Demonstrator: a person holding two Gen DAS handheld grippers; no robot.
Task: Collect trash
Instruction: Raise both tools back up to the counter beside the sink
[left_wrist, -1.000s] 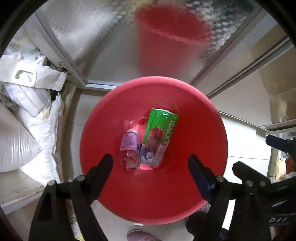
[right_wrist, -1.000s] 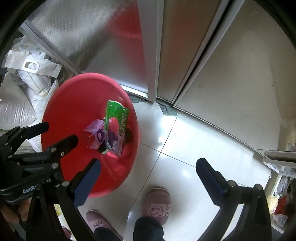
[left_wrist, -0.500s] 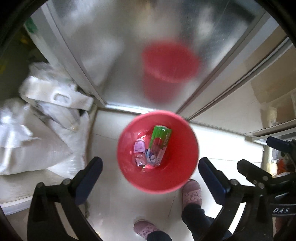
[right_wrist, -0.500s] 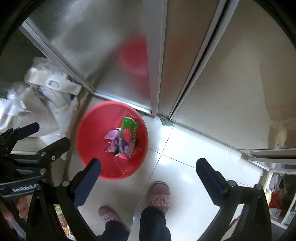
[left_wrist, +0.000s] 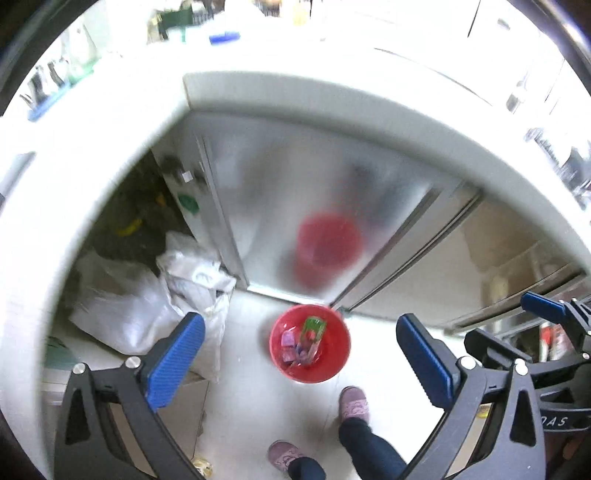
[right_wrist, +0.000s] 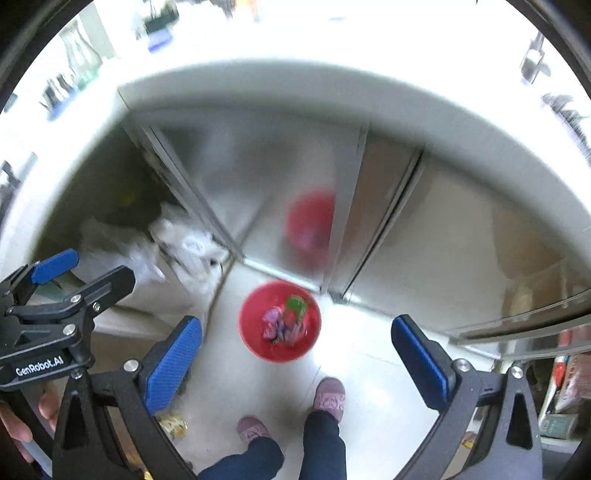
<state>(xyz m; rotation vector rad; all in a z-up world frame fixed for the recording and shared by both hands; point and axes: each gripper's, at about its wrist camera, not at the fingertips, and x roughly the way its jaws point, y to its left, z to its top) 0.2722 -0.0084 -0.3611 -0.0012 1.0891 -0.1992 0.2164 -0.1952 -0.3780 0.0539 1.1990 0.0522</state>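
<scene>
White glossy floor tiles (left_wrist: 251, 373) fill the lower part of both views, and on them stands the round red plastic basin (left_wrist: 309, 344) (right_wrist: 279, 320), close in front of the brushed metal cabinet doors (left_wrist: 295, 192) (right_wrist: 266, 184), where its blurred red reflection shows. Inside the red basin lie the pieces of trash: a green printed packet (left_wrist: 314, 328) (right_wrist: 295, 307) leaning toward the cabinet side, and a small purple-labelled bottle (left_wrist: 287, 339) (right_wrist: 271, 318) just beside it, touching it. Left of the basin, white plastic sacks (left_wrist: 147, 295) (right_wrist: 184, 247) are piled in the open space under the white countertop edge (left_wrist: 332, 107) (right_wrist: 295, 88). Nearer than the basin, two pink slippers (left_wrist: 354, 403) (right_wrist: 329, 398) and dark trouser legs of the person are seen.

High above the basin, the left gripper (left_wrist: 301, 354) has its blue-padded jaws spread fully; they have just been opening, and nothing is between them. The right gripper (right_wrist: 297, 358) also stands wide apart and holds nothing. Both grippers are well apart from the basin and point down toward it.
</scene>
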